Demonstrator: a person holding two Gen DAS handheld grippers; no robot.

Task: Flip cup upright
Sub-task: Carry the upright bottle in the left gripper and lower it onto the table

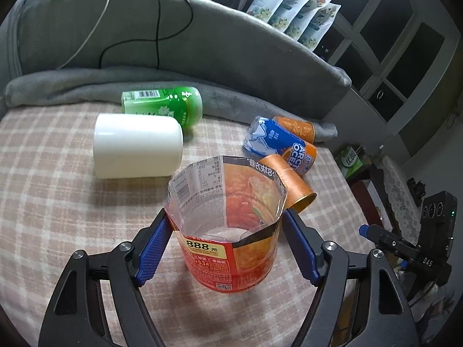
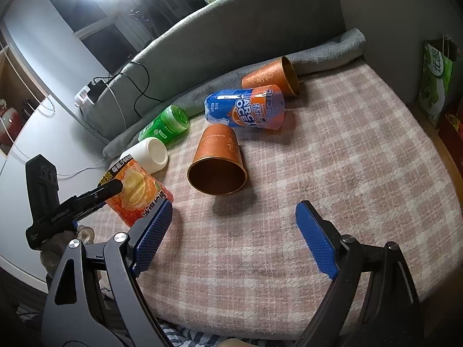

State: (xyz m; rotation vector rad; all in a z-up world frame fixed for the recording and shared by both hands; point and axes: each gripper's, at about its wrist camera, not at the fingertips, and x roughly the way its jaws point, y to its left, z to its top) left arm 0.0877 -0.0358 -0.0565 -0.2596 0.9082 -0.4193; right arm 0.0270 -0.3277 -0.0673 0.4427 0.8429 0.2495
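A red-orange cut-bottle cup (image 1: 228, 231) stands upright, mouth up, on the checked cloth (image 1: 58, 202). My left gripper (image 1: 227, 222) is shut on it, one blue pad on each side of its rim. The same cup shows in the right wrist view (image 2: 136, 190) with the left gripper at it. My right gripper (image 2: 234, 219) is open and empty above the cloth (image 2: 332, 159). In front of it an orange cup (image 2: 217, 162) lies on its side, mouth toward me. A white cup (image 1: 139, 146) lies on its side.
A green cup (image 1: 167, 104), a blue-orange cup (image 1: 277, 144) and a second orange cup (image 2: 272, 76) lie on their sides near a rolled grey blanket (image 1: 231, 98). A grey sofa back (image 1: 173, 29) with cables rises behind. A green box (image 2: 434, 86) stands at the right.
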